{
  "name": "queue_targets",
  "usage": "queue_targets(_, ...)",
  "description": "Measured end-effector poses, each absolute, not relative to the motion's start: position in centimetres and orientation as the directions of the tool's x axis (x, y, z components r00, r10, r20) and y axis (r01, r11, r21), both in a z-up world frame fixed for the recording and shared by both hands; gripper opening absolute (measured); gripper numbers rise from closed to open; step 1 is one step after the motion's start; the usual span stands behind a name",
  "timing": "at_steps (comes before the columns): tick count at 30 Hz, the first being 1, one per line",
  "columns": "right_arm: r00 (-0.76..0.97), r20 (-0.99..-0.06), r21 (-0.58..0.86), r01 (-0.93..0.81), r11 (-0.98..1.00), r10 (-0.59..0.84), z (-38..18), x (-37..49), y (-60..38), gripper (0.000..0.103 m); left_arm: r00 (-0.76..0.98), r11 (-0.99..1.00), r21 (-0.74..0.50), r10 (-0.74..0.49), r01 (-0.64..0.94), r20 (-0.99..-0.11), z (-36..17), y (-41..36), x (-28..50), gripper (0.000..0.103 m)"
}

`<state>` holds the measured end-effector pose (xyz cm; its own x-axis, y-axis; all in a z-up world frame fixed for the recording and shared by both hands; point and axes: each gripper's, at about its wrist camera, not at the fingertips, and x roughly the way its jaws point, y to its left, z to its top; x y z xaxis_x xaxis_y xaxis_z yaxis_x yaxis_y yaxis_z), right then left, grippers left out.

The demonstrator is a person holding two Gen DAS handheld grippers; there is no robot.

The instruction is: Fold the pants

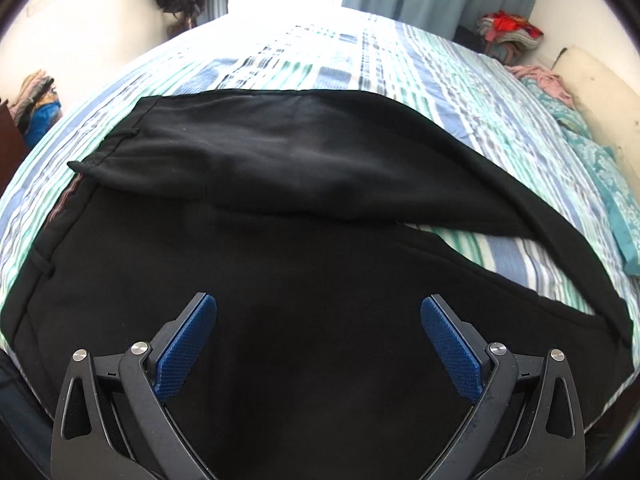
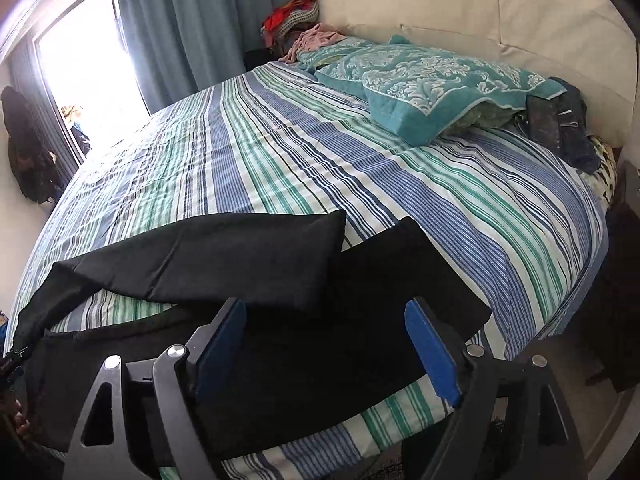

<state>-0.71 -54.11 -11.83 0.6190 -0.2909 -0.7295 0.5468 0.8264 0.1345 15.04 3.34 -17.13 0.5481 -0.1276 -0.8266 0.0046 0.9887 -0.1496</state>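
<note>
Black pants (image 1: 304,248) lie spread on the striped bed (image 1: 360,64). The waistband is at the left, and the far waist part is folded over the near part. The two legs run to the right and part in a narrow V. My left gripper (image 1: 318,312) is open and empty, hovering above the seat of the pants near the bed's front edge. In the right wrist view the leg ends (image 2: 248,264) lie side by side, the far one overlapping the near one. My right gripper (image 2: 326,324) is open and empty, just above the near leg's end.
A teal patterned pillow (image 2: 432,88) and dark clothes (image 2: 568,128) lie by the cream headboard (image 2: 480,8). A heap of clothes (image 2: 292,20) sits in the far corner. Blue curtains (image 2: 192,28) hang by a bright window. The bed's near edge runs beneath both grippers.
</note>
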Motion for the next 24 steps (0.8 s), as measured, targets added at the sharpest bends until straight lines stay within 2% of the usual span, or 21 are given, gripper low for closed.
queue_targets(2,0.639,-0.716,0.134,0.521,0.843,-0.281,-11.4,-1.0,-51.4,0.093,0.555,0.984,-0.178,-0.162,0.025,-0.816,-16.7,2.5,13.3,0.102)
queue_targets(8,0.67,-0.718,0.137,0.4,0.906,-0.187,-12.9,-0.5,-44.1,0.093,0.569,0.98,-0.167,-0.2,0.111,-0.798,-15.5,0.4,11.5,0.102)
queue_targets(13,0.628,-0.745,0.033,0.37,0.929,-0.224,-15.0,-0.2,-40.9,0.093,0.58,0.982,-0.144,-0.188,0.121,-0.793,-15.5,0.3,10.8,0.102)
queue_targets(15,0.639,-0.739,0.033,0.354,0.935,-0.216,-15.0,-0.4,-40.7,0.093,0.579,0.982,-0.146,-0.187,0.117,-0.794,-15.7,0.6,10.5,0.102)
queue_targets(19,0.732,-0.679,0.25,0.296,0.922,-0.051,-14.3,-1.2,-42.2,0.093,0.577,0.985,-0.141,-0.171,0.098,-0.799,-15.9,1.3,10.2,0.102)
queue_targets(21,0.758,-0.652,0.331,0.323,0.887,-0.033,-14.4,-1.8,-43.2,0.093,0.588,0.985,-0.149,-0.17,0.083,-0.791,-15.6,1.8,10.1,0.102)
queue_targets(24,0.754,-0.656,0.372,0.358,0.856,-0.031,-15.1,-2.1,-44.2,0.093,0.599,0.986,-0.154,-0.166,0.071,-0.783,-15.6,2.2,9.9,0.102)
